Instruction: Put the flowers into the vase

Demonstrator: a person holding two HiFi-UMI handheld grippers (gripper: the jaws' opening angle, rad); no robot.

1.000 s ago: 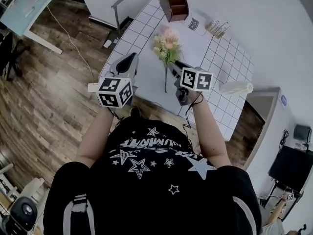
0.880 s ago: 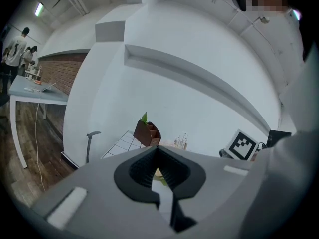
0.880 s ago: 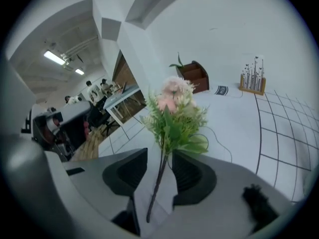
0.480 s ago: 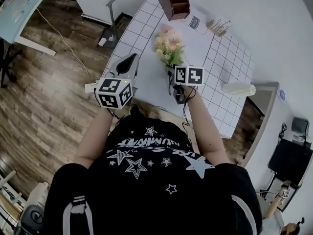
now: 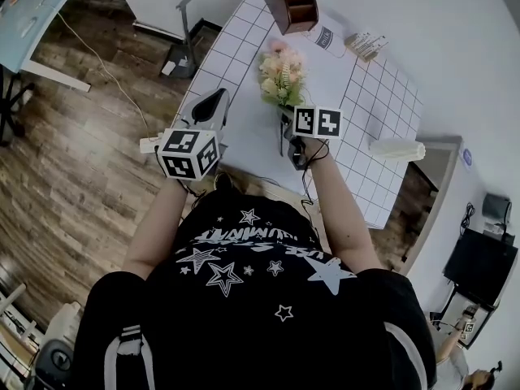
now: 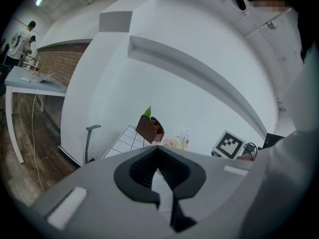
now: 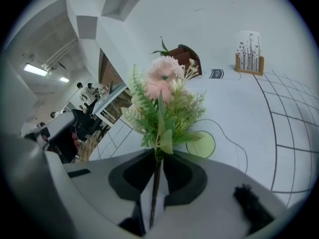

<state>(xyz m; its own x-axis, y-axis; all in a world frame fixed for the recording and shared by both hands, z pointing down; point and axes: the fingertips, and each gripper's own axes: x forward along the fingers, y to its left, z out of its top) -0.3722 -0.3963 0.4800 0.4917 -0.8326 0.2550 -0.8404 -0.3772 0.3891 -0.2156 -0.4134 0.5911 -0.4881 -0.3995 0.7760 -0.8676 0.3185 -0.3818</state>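
Note:
A bunch of pink and cream flowers (image 5: 280, 73) with green fronds lies on the white tabletop mat (image 5: 252, 128). My right gripper (image 5: 286, 125) has just been closing and is shut on the thin dark stem (image 7: 155, 183). In the right gripper view the blooms (image 7: 163, 81) stand up just past the jaws (image 7: 157, 156). A white ribbed vase (image 5: 396, 147) lies on its side at the table's right edge, apart from both grippers. My left gripper (image 5: 214, 101) hovers by the table's left edge, shut and empty (image 6: 157, 151).
A brown wooden organiser with a green plant (image 5: 291, 6) stands at the table's far end, with a white labelled cup (image 5: 325, 39) and a card holder (image 5: 363, 45) beside it. A green circle (image 7: 204, 144) is printed on the mat. Wood floor lies to the left.
My right gripper has moved left and down over the flower stem and its jaws have closed on it. The left gripper has barely shifted.

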